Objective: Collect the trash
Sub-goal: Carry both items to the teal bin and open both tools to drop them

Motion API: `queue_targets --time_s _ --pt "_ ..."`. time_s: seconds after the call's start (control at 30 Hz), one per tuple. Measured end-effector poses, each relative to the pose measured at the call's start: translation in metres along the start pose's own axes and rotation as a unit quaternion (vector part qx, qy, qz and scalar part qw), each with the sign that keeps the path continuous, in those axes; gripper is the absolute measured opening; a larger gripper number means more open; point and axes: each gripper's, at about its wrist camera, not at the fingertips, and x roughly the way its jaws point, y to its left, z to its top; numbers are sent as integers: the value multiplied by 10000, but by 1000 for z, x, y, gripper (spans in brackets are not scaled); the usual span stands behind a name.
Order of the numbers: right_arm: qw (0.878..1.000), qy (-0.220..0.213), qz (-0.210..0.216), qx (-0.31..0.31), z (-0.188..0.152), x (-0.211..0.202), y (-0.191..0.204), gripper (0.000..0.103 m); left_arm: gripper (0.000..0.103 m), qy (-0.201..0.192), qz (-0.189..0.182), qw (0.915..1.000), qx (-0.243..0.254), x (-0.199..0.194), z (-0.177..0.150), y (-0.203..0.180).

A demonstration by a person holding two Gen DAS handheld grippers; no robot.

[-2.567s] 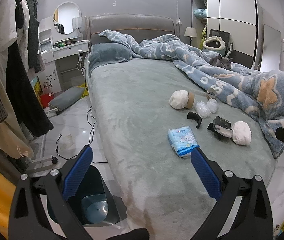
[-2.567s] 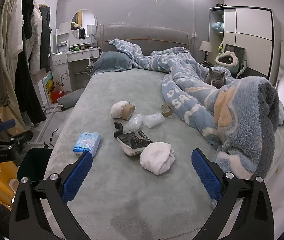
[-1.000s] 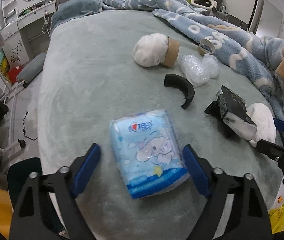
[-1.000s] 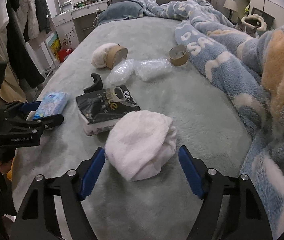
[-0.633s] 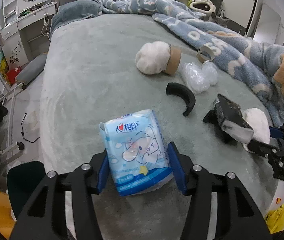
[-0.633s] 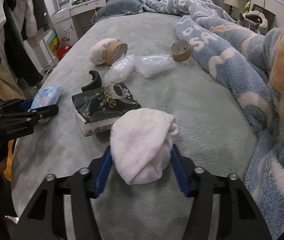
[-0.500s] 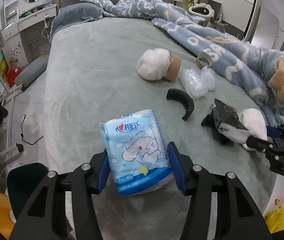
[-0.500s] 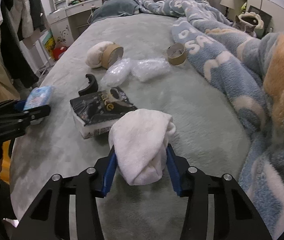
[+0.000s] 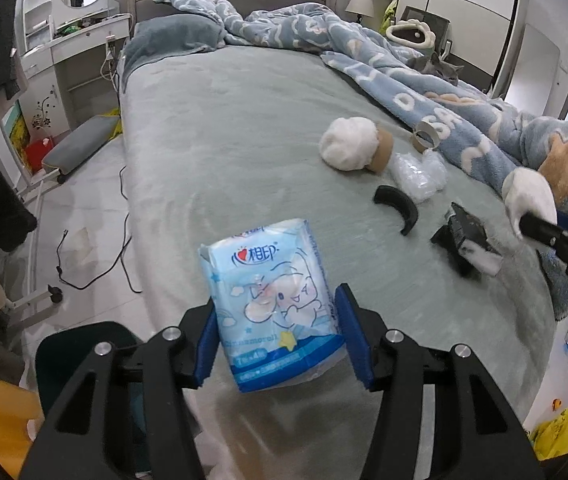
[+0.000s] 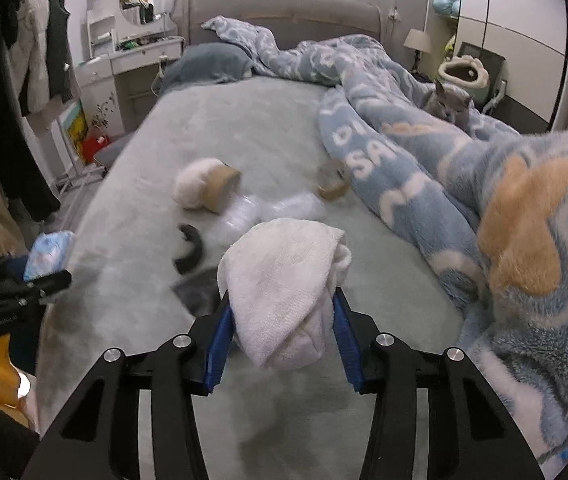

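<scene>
My left gripper (image 9: 277, 338) is shut on a light blue tissue pack (image 9: 273, 304) with a cartoon print, held clear above the grey-green bed (image 9: 223, 128). The right gripper (image 10: 279, 338) is shut on a white crumpled cloth wad (image 10: 284, 284), also lifted off the bed; the same wad (image 9: 530, 198) shows at the right edge of the left wrist view. Still on the bed lie a black package (image 9: 468, 236), a curved black piece (image 9: 398, 206), clear plastic bags (image 9: 418, 172), a white wad with a cardboard roll (image 9: 354, 148) and a tape roll (image 9: 426, 136).
A dark bin (image 9: 83, 356) stands on the floor left of the bed's foot. A blue patterned blanket (image 10: 484, 208) covers the right side, with a grey cat (image 10: 448, 106) on it. Cables (image 9: 95, 264) lie on the floor; clothes (image 10: 11, 92) hang at the left.
Both grippers closed on their objects and lifted them: the left on the tissue pack, the right on the white wad. Both views have since risen and pulled back from the bed.
</scene>
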Motion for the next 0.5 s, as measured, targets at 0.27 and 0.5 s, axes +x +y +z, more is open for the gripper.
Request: queue_targets --time_s 0.27,0.5 --pt "9992 -321 244 -58 16 -8 53 48 57 235 158 9991 -302 -10 -19 49" --pt "9970 -541 456 -311 28 -11 114 48 57 519 317 9965 -577 -11 -40 102"
